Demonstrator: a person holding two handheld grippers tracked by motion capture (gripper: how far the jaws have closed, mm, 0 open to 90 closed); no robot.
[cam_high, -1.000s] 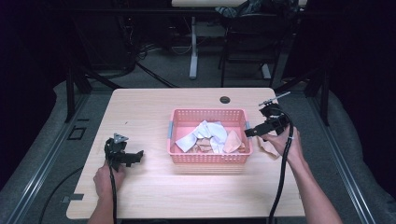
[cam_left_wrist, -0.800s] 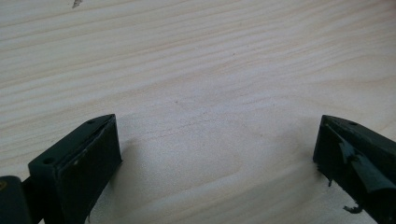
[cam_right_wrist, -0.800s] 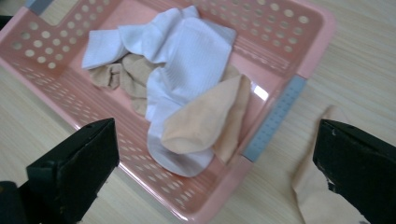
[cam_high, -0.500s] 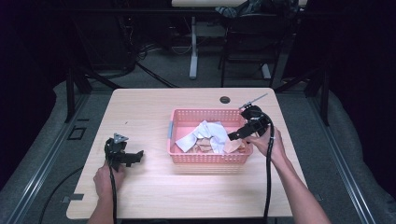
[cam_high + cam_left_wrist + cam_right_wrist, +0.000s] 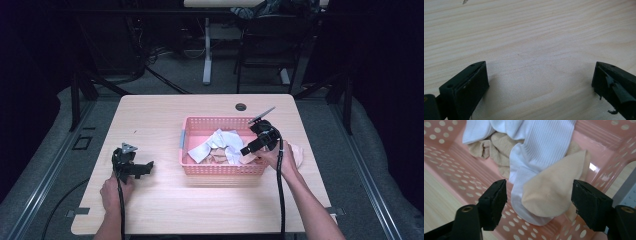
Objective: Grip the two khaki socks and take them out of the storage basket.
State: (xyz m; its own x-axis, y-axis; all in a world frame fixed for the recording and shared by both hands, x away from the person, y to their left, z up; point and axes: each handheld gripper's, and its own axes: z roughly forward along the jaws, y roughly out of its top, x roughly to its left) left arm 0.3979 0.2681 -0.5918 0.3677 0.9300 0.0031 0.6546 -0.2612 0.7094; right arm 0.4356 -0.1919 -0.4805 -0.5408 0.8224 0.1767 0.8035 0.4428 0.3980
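On the light wooden table (image 5: pixel 210 200) stands a pink perforated plastic basket (image 5: pixel 220 169) holding a heap of socks. The right gripper (image 5: pixel 254 149) hangs over the basket's right end, tilted down into it, and its jaws have just been closing. In the right gripper view they stand part-way open on either side of the toe of a beige sock (image 5: pixel 554 192) and a white ribbed sock (image 5: pixel 536 152) that lies under it; a gap shows between each pad and the cloth, so nothing is pinched. Both socks lie inside the basket, against its near wall, with a crumpled tan sock (image 5: pixel 496 147) behind them and more white cloth at the top of that view. In the high view the white socks (image 5: pixel 215 145) spread across the middle of the basket, and a pale beige cloth (image 5: pixel 295 155) lies on the table just outside its right wall, beside the right hand (image 5: pixel 275 159). The left gripper (image 5: pixel 134 167) rests low over bare tabletop well to the left of the basket, its jaws spread wide with only wood grain between them.
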